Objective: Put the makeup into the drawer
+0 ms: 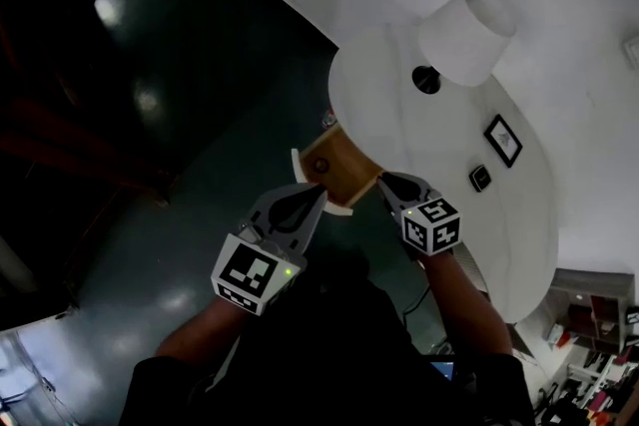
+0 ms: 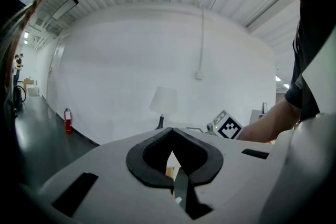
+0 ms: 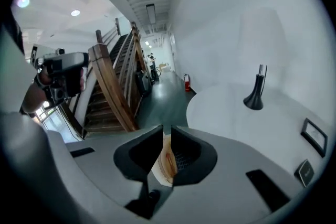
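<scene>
Both the left gripper (image 1: 316,193) and right gripper (image 1: 387,183) have jaws pinched on opposite walls of the drawer (image 1: 337,167) at frame centre, likely steadying it by the bench (image 1: 469,130).

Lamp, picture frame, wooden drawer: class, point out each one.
lamp (image 1: 466,37): head view, on its white shade.
picture frame (image 1: 502,140): head view, its middle.
wooden drawer (image 1: 339,171): head view, its wooden face.

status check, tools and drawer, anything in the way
Left tool shut on wooden drawer edge; right tool shut on its other side. Drawer at white table rim. No makeup in sight, nothing blocking.
</scene>
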A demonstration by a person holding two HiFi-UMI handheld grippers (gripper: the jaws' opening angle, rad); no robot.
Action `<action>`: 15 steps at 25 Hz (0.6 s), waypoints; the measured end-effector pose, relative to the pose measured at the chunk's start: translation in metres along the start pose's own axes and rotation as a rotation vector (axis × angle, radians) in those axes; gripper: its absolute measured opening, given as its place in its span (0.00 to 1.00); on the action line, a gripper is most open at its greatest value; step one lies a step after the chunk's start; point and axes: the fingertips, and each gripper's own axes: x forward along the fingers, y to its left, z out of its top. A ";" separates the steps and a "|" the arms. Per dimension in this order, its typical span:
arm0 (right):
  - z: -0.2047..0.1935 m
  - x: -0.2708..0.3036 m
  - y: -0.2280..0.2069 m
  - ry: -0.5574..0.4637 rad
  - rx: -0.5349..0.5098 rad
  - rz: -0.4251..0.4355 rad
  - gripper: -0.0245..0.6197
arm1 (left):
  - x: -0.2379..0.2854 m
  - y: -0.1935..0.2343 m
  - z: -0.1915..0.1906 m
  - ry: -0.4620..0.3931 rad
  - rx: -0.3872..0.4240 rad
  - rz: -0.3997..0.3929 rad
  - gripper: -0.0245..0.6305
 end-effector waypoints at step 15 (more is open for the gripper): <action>-0.001 -0.189 -0.045 -0.302 0.084 -0.101 0.11 | 0.089 -0.142 0.020 0.004 0.065 -0.124 0.05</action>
